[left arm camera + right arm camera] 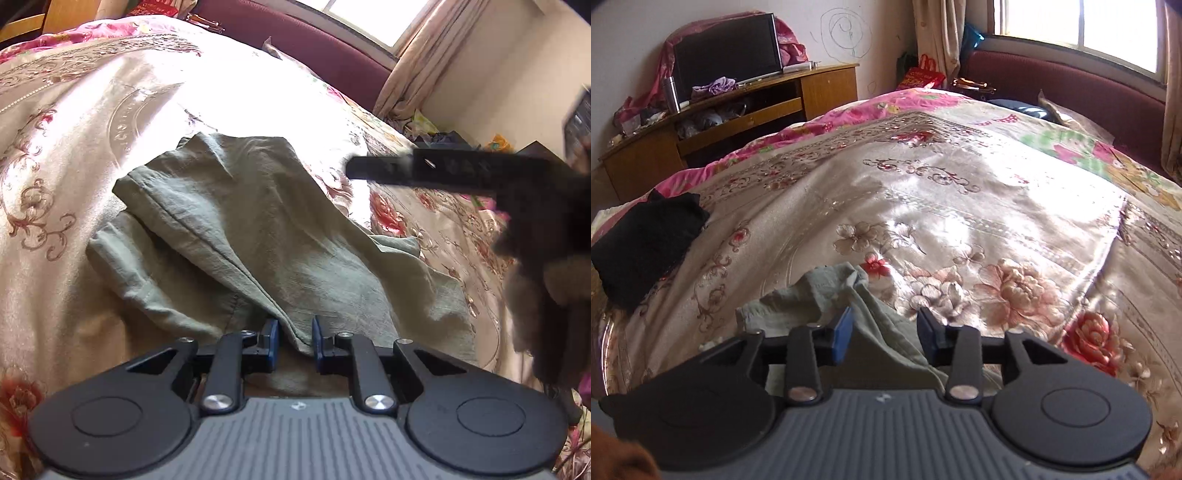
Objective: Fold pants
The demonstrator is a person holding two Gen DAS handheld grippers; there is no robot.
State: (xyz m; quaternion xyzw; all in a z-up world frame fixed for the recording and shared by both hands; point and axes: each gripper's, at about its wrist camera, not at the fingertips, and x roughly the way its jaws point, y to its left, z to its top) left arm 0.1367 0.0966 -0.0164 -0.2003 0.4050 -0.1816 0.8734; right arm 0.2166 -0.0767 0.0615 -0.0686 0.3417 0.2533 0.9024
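The olive-green pants [258,229] lie bunched and partly folded on the floral bedspread [66,155]. My left gripper [294,339] hangs low over their near edge, its blue-padded jaws apart with a fold of the cloth between them. The right gripper shows in the left wrist view as a blurred black bar [443,170] above the pants' right side. In the right wrist view my right gripper [884,330] is open over a crumpled end of the pants [827,295], cloth lying between its jaws.
A black folded garment [642,243] lies at the bed's left edge. A wooden TV stand [738,107] stands beyond the bed. A maroon headboard [1071,92] and window run along the right. Clutter sits on the floor by the curtain [436,129].
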